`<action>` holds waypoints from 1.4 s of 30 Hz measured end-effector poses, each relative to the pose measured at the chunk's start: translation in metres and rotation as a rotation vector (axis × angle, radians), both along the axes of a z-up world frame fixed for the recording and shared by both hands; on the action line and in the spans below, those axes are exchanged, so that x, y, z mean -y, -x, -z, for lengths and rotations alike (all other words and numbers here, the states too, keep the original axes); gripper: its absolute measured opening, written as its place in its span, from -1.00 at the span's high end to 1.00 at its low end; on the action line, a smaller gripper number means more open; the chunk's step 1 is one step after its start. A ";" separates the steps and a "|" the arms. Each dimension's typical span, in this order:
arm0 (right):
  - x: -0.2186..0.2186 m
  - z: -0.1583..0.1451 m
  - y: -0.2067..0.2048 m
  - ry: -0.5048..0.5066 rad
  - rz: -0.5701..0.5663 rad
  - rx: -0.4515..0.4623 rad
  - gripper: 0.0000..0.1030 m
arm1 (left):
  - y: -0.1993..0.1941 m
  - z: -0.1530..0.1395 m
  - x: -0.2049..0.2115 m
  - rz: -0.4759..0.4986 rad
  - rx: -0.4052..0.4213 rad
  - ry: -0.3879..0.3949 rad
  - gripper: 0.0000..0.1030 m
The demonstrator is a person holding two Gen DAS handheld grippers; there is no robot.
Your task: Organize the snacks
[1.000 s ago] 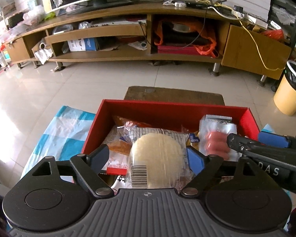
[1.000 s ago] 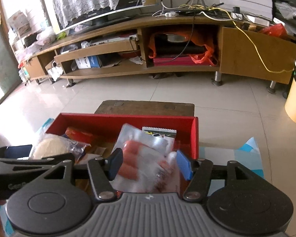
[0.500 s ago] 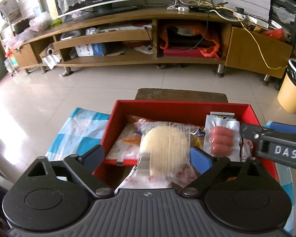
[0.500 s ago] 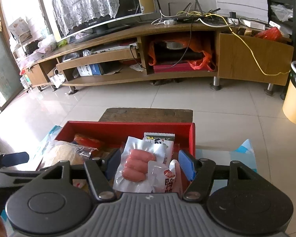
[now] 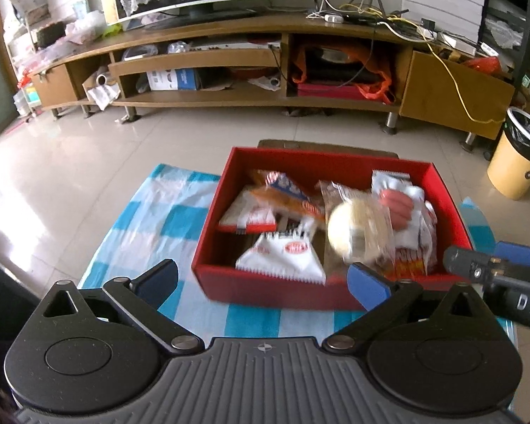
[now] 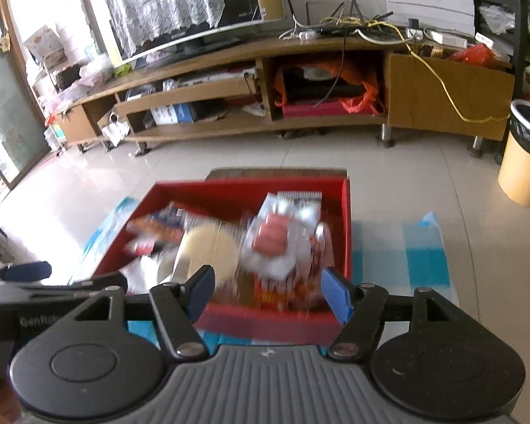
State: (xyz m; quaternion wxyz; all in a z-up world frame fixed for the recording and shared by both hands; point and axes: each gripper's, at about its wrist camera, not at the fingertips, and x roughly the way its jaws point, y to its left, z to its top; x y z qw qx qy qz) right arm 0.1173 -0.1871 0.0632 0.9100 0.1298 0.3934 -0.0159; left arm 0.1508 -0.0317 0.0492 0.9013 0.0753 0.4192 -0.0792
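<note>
**Two open claws hanging above a red snack box**

The left gripper [image 5: 261, 279] is standing with its blue-padded fingers [image 5: 365, 284] spread as wide as they go, having just been opening, and nothing is between them; they are touching no packet. The right gripper [image 6: 266, 291] is spread partway, its jaws having just been opening a little, and it too is holding nothing; its pads are hanging clear above the near wall of the box.

The open red cardboard box [image 5: 335, 166] is sitting on a blue-and-white checked plastic cloth [image 5: 152, 219], its long axis running left to right across both views. Inside, the round pale bun in a clear wrapper [image 5: 357, 229] is lying near the middle, tilted, with its barcoded end toward the near wall. Just right of it, touching it, the clear pouch of pink sausages [image 5: 399, 205] is lying with its long axis running near to far and its serrated top edge pointing to the far wall. White and orange snack packets [image 5: 282, 251] are filling the left half of the box. The contents are blurred in the right wrist view.

The cloth is showing bare on the left of the box and in a narrower strip on the right. Beyond the far edge, pale floor tiles [image 5: 159, 134] are stretching to a long wooden television cabinet [image 5: 229, 56]. A yellow waste bin [image 5: 516, 166] is standing far right.
</note>
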 end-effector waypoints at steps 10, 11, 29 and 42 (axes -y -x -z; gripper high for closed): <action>-0.010 -0.006 0.053 -0.031 0.007 -0.010 -0.36 | 0.040 0.002 -0.009 0.012 -0.014 0.016 -1.00; -0.011 -0.006 0.058 -0.036 0.004 -0.010 -0.36 | 0.043 0.003 -0.009 0.014 -0.016 0.015 -1.00; -0.026 -0.008 0.112 -0.057 -0.002 -0.003 -0.36 | 0.098 0.000 -0.016 0.045 -0.016 0.022 -1.00; -0.033 -0.010 0.125 -0.051 -0.016 0.003 -0.36 | 0.110 -0.002 -0.021 0.045 0.015 0.017 -1.00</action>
